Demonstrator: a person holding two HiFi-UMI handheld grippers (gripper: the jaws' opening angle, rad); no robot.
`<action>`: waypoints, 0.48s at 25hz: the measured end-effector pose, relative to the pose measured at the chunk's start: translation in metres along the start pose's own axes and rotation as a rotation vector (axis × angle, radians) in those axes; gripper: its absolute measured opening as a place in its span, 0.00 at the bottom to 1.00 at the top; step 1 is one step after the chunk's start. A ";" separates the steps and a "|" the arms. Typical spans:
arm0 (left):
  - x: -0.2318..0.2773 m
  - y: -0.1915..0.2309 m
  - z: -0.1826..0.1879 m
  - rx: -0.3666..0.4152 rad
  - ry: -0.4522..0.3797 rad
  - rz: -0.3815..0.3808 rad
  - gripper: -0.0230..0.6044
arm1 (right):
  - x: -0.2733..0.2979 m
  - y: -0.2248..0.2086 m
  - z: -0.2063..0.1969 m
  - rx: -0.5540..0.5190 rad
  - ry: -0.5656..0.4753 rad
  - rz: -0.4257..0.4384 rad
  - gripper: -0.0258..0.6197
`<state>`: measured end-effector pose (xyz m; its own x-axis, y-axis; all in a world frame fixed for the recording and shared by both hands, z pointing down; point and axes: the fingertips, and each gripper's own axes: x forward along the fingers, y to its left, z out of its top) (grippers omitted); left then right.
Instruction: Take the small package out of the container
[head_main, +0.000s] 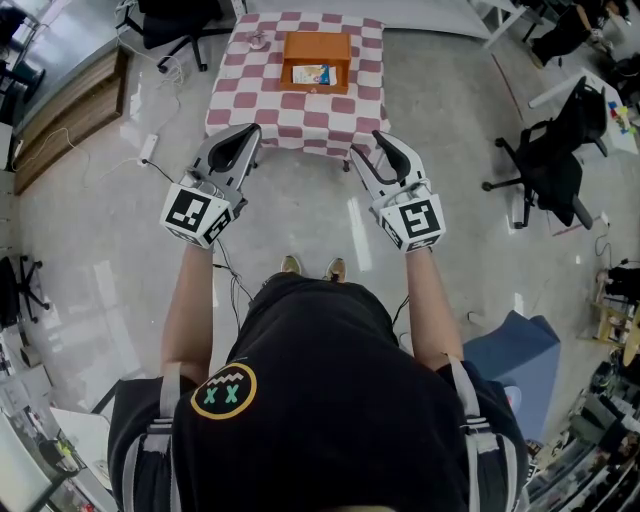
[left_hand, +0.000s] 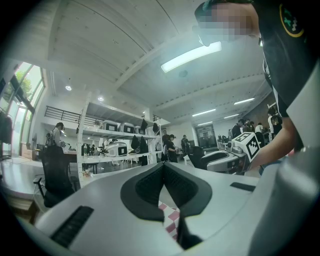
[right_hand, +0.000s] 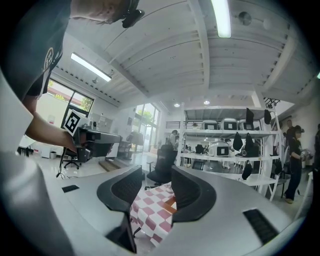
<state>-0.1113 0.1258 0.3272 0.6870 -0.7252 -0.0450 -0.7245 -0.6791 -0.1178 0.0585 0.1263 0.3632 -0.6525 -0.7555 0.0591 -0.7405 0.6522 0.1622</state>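
Observation:
In the head view, a table under a red-and-white checkered cloth stands ahead of me on the floor. An orange open container rests on it, and a small colourful package lies inside. Both grippers are held in the air short of the table's near edge, with nothing in them. The left gripper is shut, its pads meeting at the tips. The right gripper is open with a narrow gap; through that gap I see the cloth and a corner of the container.
A small round object sits on the table's far left. Black office chairs stand at the right and far left. Cables trail on the floor to the left of the table. A blue object lies at the lower right.

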 end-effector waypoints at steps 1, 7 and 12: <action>0.000 0.000 0.000 0.000 0.000 0.000 0.06 | 0.000 -0.001 0.000 0.005 -0.001 0.002 0.37; 0.001 0.001 0.001 0.002 0.001 0.001 0.06 | 0.000 -0.002 0.001 0.015 -0.006 0.017 0.55; 0.000 0.001 0.000 0.004 0.002 0.003 0.06 | 0.003 0.001 -0.002 0.027 0.001 0.038 0.74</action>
<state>-0.1119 0.1253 0.3268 0.6850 -0.7272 -0.0438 -0.7261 -0.6767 -0.1214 0.0559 0.1248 0.3658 -0.6803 -0.7300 0.0660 -0.7190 0.6821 0.1329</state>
